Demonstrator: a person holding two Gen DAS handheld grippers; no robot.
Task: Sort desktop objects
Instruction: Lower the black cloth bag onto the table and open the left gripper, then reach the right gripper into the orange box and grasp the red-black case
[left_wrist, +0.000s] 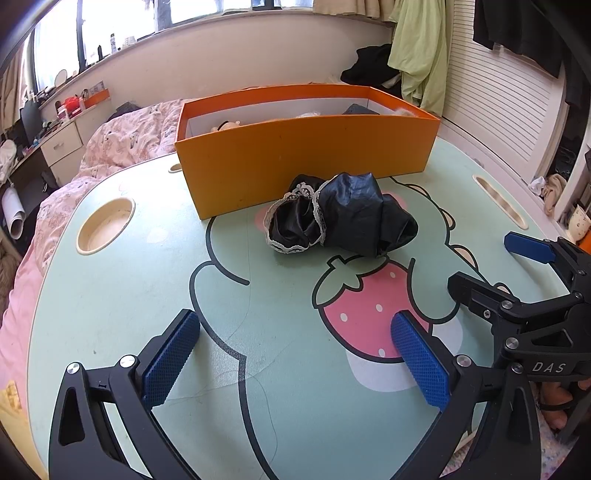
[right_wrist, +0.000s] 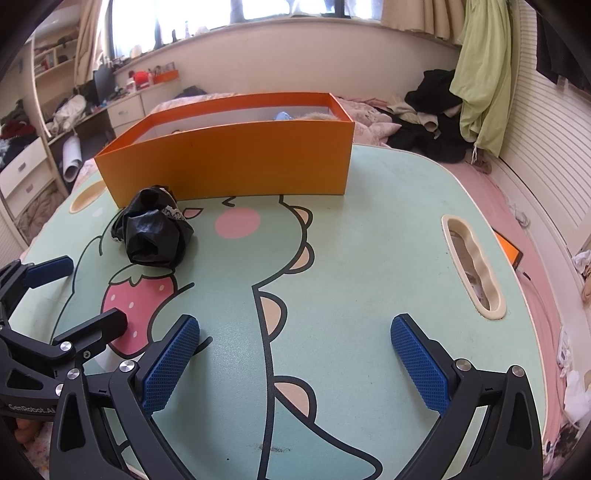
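A crumpled black satin cloth with white lace trim (left_wrist: 340, 216) lies on the green cartoon table (left_wrist: 129, 295), just in front of an open orange box (left_wrist: 303, 162). The box holds several small items, mostly hidden by its wall. My left gripper (left_wrist: 295, 350) is open and empty, low over the table, well short of the cloth. My right gripper (right_wrist: 295, 354) is open and empty over the table's middle. The cloth (right_wrist: 153, 229) lies to its far left, before the box (right_wrist: 229, 162). Each gripper shows in the other's view: the right one (left_wrist: 480, 266), the left one (right_wrist: 92, 295).
The table has a round cup recess (left_wrist: 105, 225) at the left and a long slot (right_wrist: 474, 266) at the right. A bed with a pink quilt (left_wrist: 122, 140) lies behind and around the table. Clothes (right_wrist: 439, 114) pile at the back right.
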